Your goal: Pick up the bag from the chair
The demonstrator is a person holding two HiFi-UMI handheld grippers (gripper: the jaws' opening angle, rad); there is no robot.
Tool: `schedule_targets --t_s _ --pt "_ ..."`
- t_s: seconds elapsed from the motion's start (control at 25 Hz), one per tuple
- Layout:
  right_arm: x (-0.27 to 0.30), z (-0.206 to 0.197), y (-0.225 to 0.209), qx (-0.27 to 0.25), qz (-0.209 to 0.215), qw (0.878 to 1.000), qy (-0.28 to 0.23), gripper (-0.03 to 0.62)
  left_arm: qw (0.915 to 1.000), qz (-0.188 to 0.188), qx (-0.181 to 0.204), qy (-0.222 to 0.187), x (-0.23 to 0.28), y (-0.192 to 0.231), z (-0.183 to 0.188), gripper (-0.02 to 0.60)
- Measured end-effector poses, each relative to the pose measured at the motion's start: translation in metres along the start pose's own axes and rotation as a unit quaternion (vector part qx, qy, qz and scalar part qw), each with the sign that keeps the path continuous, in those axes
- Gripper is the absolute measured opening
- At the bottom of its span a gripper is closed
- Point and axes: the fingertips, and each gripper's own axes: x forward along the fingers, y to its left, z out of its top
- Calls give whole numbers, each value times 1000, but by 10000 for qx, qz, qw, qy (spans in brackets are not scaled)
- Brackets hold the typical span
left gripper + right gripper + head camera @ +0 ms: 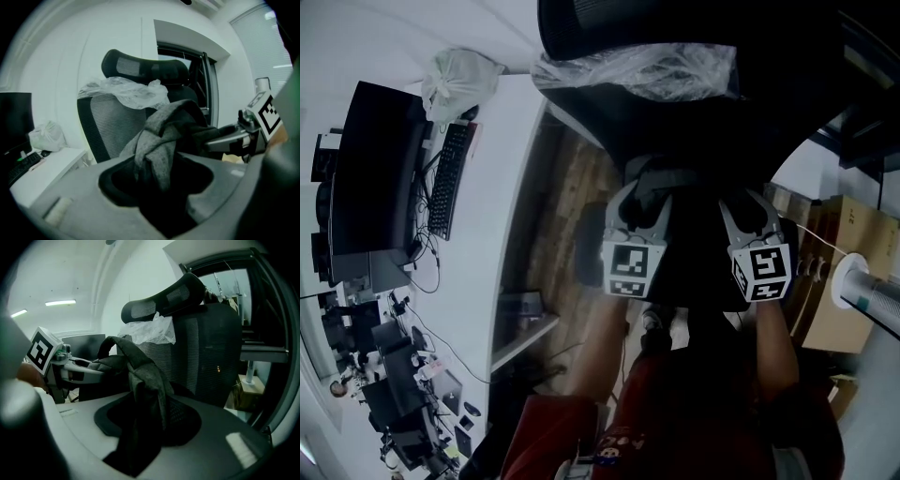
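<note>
A dark grey fabric bag (652,180) hangs in front of a black mesh office chair (675,56), whose back is draped in clear plastic wrap (637,70). My left gripper (639,202) is shut on a bunched grey part of the bag (159,140), which runs down between its jaws. The right gripper (742,204) is shut on another fold of the bag (140,376). In the left gripper view the right gripper (234,136) shows at the right. In the right gripper view the left gripper (79,371) shows at the left. The bag's lower body is dark and hard to make out.
A white desk (502,187) to the left carries a keyboard (448,178), a monitor (375,178) and a white plastic bag (459,80). Cardboard boxes (844,281) and a white tube (867,291) stand at the right. Wooden floor lies below.
</note>
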Motion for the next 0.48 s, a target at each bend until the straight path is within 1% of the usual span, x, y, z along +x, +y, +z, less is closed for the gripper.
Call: schedule_targets --t_s 0.28,0.48 --pt "-33 18 31 -368 -179 9991 -146 141 9997 34 -129 -224 -48 -7 9 210" --pt "-66 26 63 -549 -264 9979 -234 140 9992 34 -155 -373 -92 -14 12 211"
